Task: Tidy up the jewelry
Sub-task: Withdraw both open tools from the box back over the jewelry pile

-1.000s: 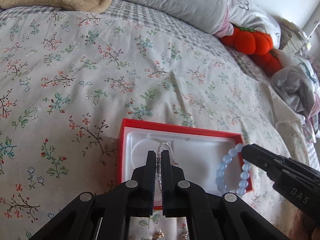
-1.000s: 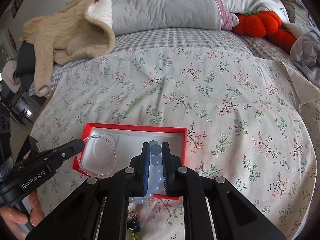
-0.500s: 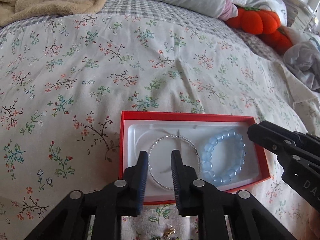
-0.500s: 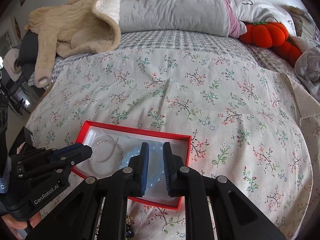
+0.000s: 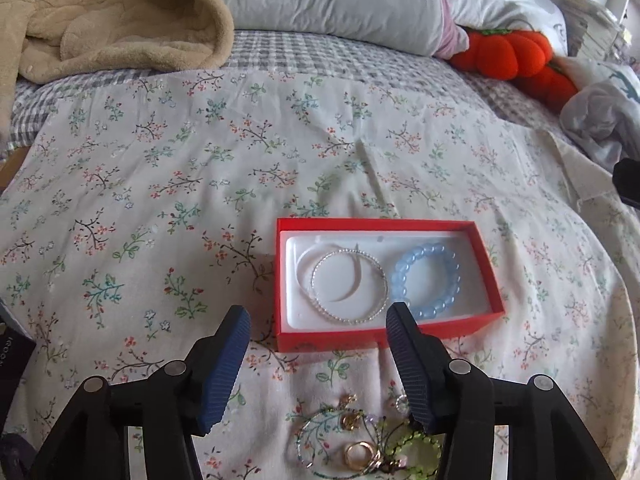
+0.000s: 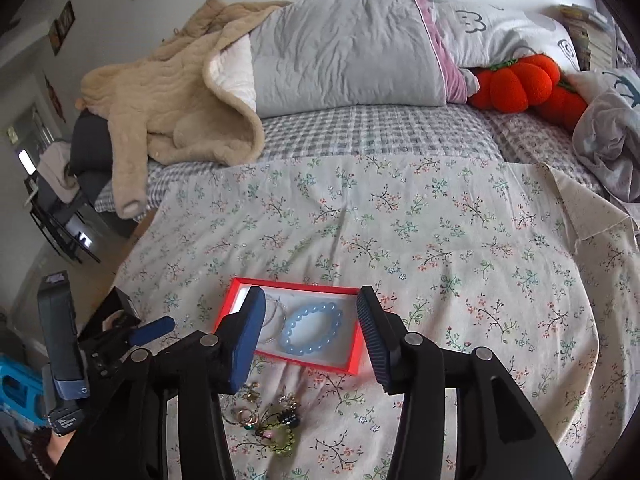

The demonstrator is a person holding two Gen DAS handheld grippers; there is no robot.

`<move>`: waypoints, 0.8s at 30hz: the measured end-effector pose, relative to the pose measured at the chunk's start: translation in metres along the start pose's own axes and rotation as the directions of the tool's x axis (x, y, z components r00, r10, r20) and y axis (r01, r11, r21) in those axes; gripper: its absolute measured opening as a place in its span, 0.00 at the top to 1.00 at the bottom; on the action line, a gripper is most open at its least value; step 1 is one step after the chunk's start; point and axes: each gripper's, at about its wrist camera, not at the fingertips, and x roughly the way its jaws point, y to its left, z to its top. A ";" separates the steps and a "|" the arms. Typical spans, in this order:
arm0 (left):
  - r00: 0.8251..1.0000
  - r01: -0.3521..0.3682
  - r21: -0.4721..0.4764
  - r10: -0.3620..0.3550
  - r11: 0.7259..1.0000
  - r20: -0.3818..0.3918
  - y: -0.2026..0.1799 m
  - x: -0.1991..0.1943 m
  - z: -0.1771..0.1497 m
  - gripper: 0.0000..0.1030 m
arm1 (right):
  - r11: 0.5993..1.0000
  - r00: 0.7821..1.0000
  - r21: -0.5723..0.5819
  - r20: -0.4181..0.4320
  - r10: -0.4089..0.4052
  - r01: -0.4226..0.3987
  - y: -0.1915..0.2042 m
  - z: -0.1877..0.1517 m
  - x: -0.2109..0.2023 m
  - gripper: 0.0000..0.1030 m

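A red box [image 5: 380, 338] with a white insert lies on the floral bedspread. Inside it, a thin silver bracelet [image 5: 320, 308] lies on the left and a pale blue bead bracelet [image 5: 400, 276] on the right. My left gripper [image 5: 316, 312] hovers above the box's near edge, its jaws opening with nothing between them. My right gripper [image 6: 311, 294] is raised over the same box [image 6: 296, 284], its jaws opening and empty too. The blue bracelet [image 6: 288, 340] lies below it. A pile of loose jewelry [image 5: 360, 440] sits on the spread in front of the box.
A beige fleece blanket [image 6: 180, 100] and a grey pillow [image 6: 340, 48] lie at the back. Orange pumpkin plushes [image 6: 516, 80] and crumpled grey cloth [image 6: 608, 140] are at the right. The bed's edge drops off on the left, by a dark chair [image 6: 60, 220].
Both grippers have let go of their bracelets, opened and drawn back and up. The silver and blue bracelets now lie flat in the box.
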 end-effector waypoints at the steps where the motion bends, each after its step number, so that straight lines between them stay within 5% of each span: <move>1: 1.000 -0.006 0.001 0.006 1.000 -0.003 0.000 -0.003 -0.003 0.37 | 1.000 1.000 0.003 -0.004 0.010 -0.010 -0.001 -0.001 -0.005 0.44; 7: 0.999 0.007 0.002 -0.006 1.000 -0.034 0.003 -0.006 -0.024 0.22 | 0.999 0.997 0.015 -0.067 0.034 -0.033 -0.001 -0.020 -0.002 0.38; 14: 0.995 0.018 -0.010 -0.019 1.000 -0.102 0.022 0.018 -0.046 0.21 | 0.998 0.977 -0.049 -0.210 0.028 -0.040 0.010 -0.071 0.045 0.34; 24: 0.982 0.043 -0.026 -0.047 0.999 -0.182 0.030 0.022 -0.064 0.21 | 0.999 0.951 0.018 -0.305 0.049 -0.045 0.011 -0.113 0.076 0.34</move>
